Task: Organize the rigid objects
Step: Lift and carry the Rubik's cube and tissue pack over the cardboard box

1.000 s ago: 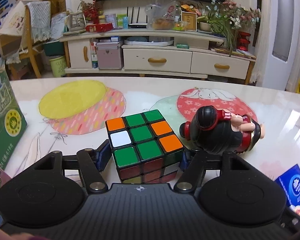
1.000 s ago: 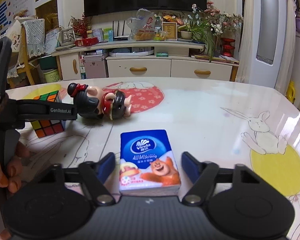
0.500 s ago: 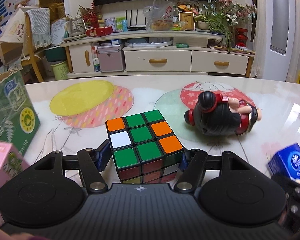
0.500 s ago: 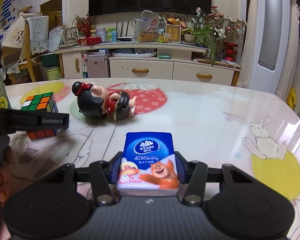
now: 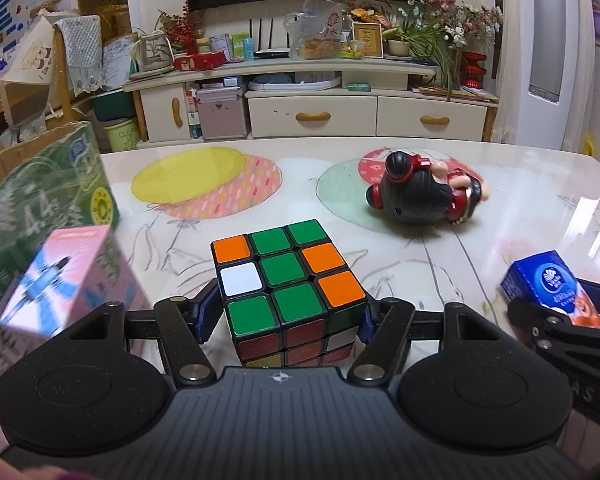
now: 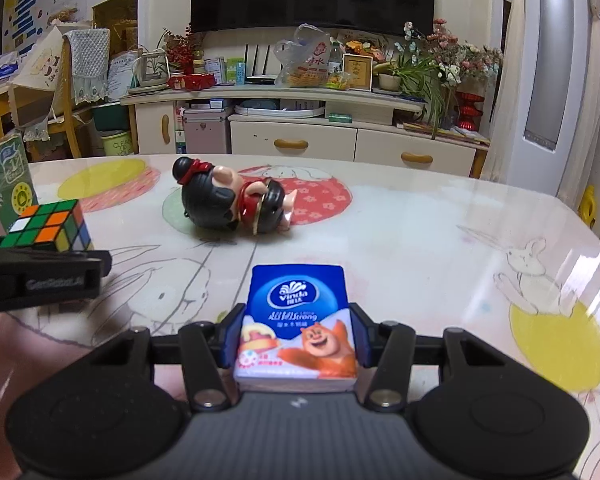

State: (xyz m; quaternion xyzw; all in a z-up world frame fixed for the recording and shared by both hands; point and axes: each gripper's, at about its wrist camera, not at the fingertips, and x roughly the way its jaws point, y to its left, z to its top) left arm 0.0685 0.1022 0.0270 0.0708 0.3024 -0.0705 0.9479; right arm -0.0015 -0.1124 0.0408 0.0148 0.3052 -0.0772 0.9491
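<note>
Left wrist: doll (image 5: 424, 196) nr cube (image 5: 288, 284), pink box (image 5: 66, 280)

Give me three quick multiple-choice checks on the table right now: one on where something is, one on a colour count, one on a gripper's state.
1. Where does the doll lie relative to the tissue pack in the right wrist view?
A. Beyond it, further up the table
B. On top of it
C. Inside the green box

2. How many orange stickers show on the top face of the puzzle cube?
A. One
B. Three
C. Five

3. What is the right gripper doing?
A. Standing open over bare table
B. Holding the doll
C. Closed on the tissue pack

Answers: 1 A, the doll lies on its side past the pack. 2 B, the top face has three orange, five green and one white. 3 C, both blue pads press the pack's sides.
</note>
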